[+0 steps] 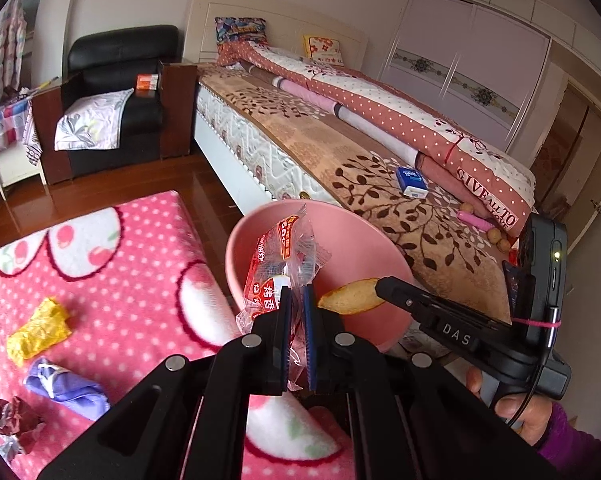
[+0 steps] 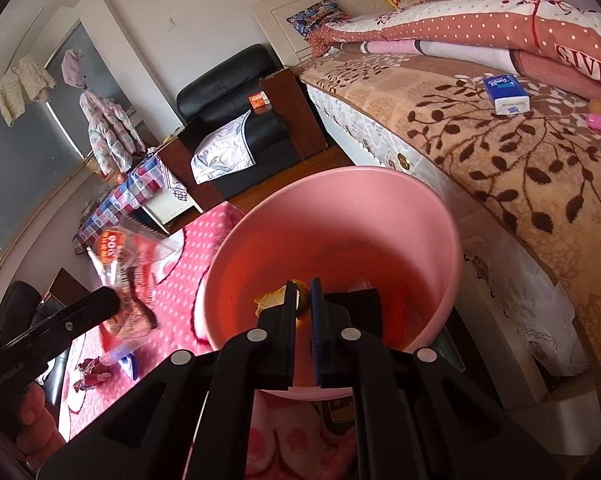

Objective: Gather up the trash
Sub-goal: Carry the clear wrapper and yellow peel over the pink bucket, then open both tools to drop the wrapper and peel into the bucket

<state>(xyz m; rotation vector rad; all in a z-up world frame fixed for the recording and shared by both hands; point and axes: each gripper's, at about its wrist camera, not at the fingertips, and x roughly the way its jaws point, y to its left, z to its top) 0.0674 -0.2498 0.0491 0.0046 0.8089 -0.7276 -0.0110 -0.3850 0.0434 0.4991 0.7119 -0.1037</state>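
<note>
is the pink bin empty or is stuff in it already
Not empty. The right wrist view shows the pink bin holding dark and red items at its bottom.

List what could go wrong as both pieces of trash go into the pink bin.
1. The peel is pinched only at its tip by the right gripper; it may slip early.
2. The snack wrapper in the left gripper hangs near the pink bin rim and might fall outside.

Pink polka-dot blanket (image 1: pixel 112 280) covers the low surface; on it lie yellow wrapper (image 1: pixel 38 332), purple wrapper (image 1: pixel 66 388), crumpled dark-red wrapper (image 1: pixel 14 420). Beside it, bed (image 1: pixel 300 140) carries blue tissue pack (image 1: pixel 410 183), pink tube (image 1: pixel 476 220), walnuts (image 1: pixel 498 240).
</note>
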